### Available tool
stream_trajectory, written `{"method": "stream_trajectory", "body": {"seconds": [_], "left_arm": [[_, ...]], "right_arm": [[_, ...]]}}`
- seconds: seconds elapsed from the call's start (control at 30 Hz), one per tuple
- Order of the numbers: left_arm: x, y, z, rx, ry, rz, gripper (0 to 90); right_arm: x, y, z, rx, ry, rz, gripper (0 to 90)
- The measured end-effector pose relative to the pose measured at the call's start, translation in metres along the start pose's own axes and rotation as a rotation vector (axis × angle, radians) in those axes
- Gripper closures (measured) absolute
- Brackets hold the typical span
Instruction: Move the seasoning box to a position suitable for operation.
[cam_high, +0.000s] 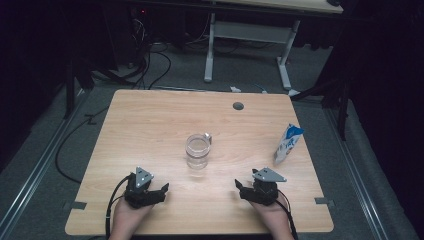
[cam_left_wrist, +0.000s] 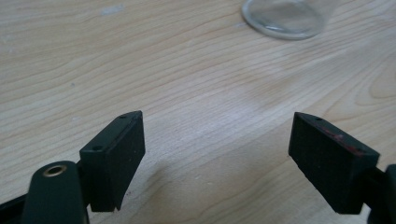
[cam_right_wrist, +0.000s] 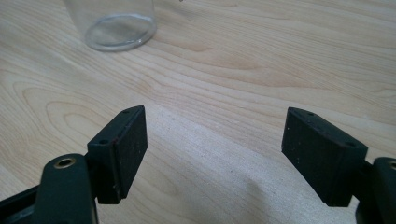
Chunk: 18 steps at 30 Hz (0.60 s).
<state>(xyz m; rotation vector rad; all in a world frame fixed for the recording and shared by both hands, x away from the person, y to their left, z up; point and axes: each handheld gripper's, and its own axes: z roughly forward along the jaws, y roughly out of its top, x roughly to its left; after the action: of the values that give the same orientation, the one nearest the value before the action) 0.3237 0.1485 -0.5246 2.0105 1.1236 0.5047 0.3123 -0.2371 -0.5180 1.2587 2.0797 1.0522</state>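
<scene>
**Two open grippers flanked a lone glass on a wooden surface**

One clear glass (cam_high: 198, 150) stood upright at the middle of the surface (cam_high: 150, 125), and one blue-and-white carton (cam_high: 288, 143) stood near the right edge; its lettering was too small to read. Two hand-held grippers rested near the front edge: the left hand-held gripper (cam_high: 159, 192) toward the front left corner, the right hand-held gripper (cam_high: 242, 190) toward the front right, each with jaws spread wide and nothing between them. A round grey grommet (cam_high: 238, 106) sat near the far edge. The high view took in the carton, the grommet and both hands; the left gripper view caught the glass base (cam_left_wrist: 285, 18) beyond its jaws at upper right, while the right gripper view showed that base (cam_right_wrist: 119, 30) at upper left, with bare wood under both pairs of jaws.
</scene>
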Motion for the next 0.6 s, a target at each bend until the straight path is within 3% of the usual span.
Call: {"method": "stream_trajectory", "body": {"seconds": [0.3, 0.6], "left_arm": [[0.002, 0.002, -0.008, -0.061, -0.033, -0.033, 24.7], [0.003, 0.000, -0.014, -0.125, -0.049, -0.062, 31.3]], "right_arm": [[-0.005, -0.001, -0.006, -0.010, 0.017, 0.014, 25.0], [-0.013, -0.001, -0.010, -0.020, 0.059, 0.065, 33.2]]}}
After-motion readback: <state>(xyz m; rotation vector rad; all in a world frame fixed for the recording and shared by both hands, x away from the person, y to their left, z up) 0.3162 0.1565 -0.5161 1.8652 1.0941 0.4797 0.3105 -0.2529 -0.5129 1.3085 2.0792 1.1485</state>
